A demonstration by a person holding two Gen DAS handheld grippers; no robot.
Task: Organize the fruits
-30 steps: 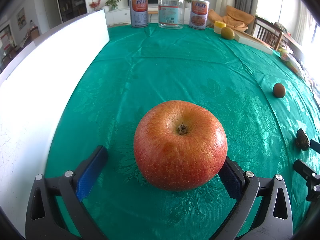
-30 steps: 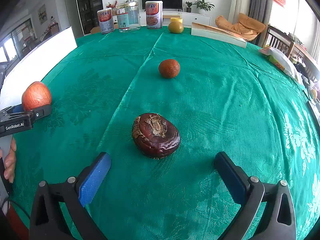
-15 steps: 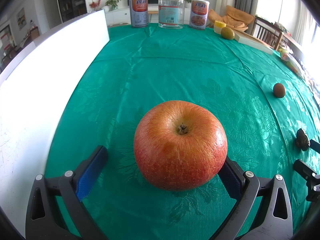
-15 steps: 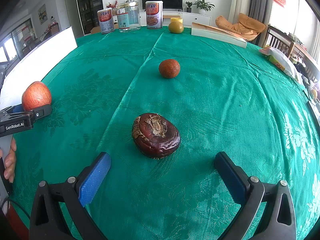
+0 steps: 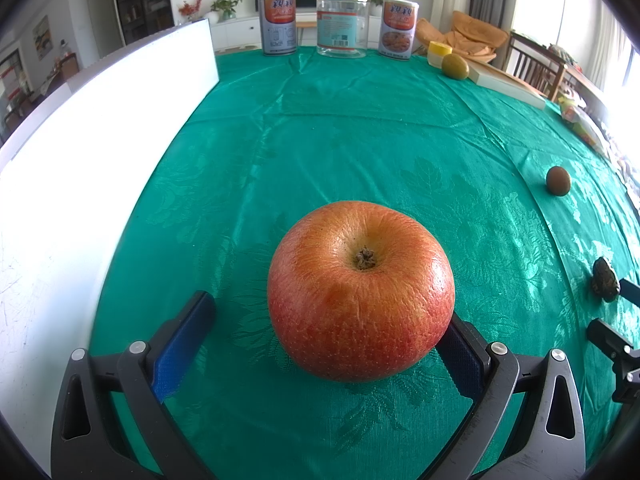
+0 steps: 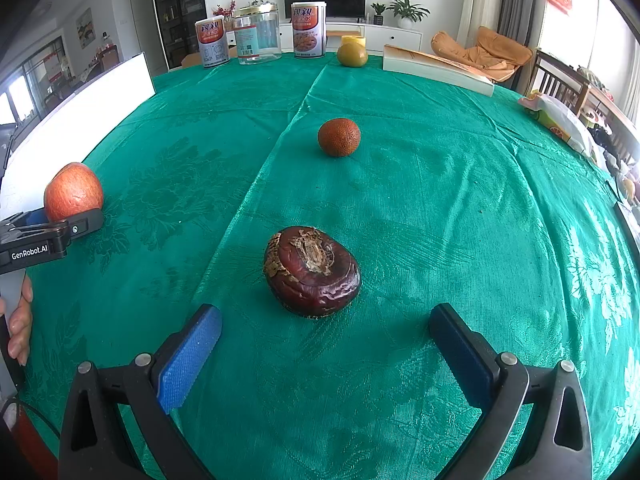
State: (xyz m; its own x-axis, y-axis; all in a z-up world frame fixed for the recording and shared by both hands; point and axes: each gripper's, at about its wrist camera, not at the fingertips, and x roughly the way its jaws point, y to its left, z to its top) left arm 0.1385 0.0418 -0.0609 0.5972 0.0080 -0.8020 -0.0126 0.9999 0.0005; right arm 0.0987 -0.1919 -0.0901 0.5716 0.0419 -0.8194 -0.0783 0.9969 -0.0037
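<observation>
Nothing has moved since the earlier frames. My left gripper brackets the red-orange round apple on the green damask-clothed table: jaws wide, right pad touching, left pad apart. My right gripper stands wide before the dark brown wrinkled fruit. Step in hand: grasping. Next move: close the left jaws evenly. The apple's skin is finely wrinkled, stem cavity up.

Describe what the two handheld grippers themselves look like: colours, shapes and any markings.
Both grippers, left gripper and right gripper, have black plastic fingers with triangular cut-outs and silver rivets, each tipped by a textured blue pad. Seen from the right wrist view, the left gripper's black body carries white lettering, "GenRobot.AI". No sleeve shows on the hand holding it.
</observation>
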